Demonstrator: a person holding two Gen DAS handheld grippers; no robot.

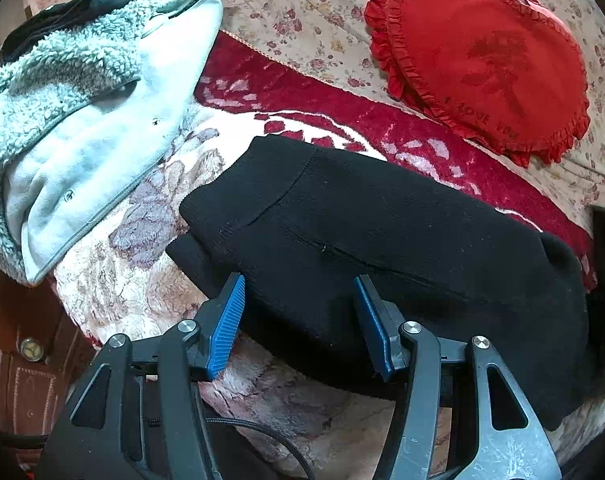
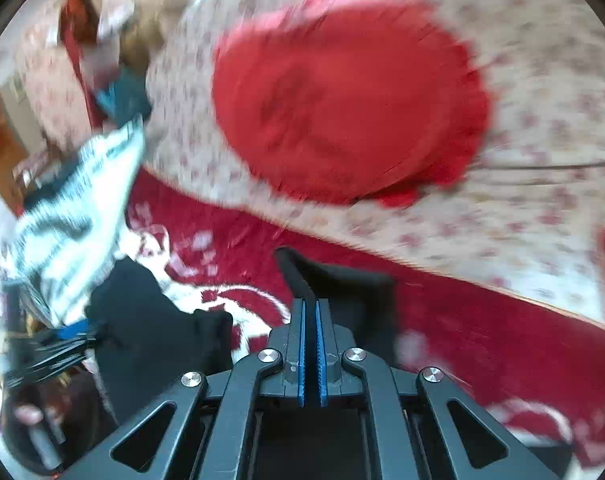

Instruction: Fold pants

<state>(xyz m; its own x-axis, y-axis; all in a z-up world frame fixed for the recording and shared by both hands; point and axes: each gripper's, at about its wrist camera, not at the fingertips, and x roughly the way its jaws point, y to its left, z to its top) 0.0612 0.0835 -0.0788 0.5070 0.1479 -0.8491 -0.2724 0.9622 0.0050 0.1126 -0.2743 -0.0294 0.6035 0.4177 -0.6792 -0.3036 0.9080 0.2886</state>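
The black knit pants (image 1: 382, 240) lie in a folded bundle on the red and white plush blanket (image 1: 150, 280). My left gripper (image 1: 300, 292) is open, its blue pads (image 1: 228, 320) on either side of the pants' near edge, not closed on it. In the blurred right wrist view, my right gripper (image 2: 310, 308) is shut on a fold of the black pants (image 2: 334, 280), which sticks up past the fingertips; more of the pants (image 2: 150, 320) hang down at the left.
A grey fleece-lined jacket (image 1: 82, 120) lies at the left on the blanket. A red heart-shaped frilled cushion (image 1: 486, 60) rests on the floral sheet (image 1: 302, 12) behind; it also shows in the right wrist view (image 2: 342, 96). Wooden furniture (image 1: 18, 360) stands low at the left.
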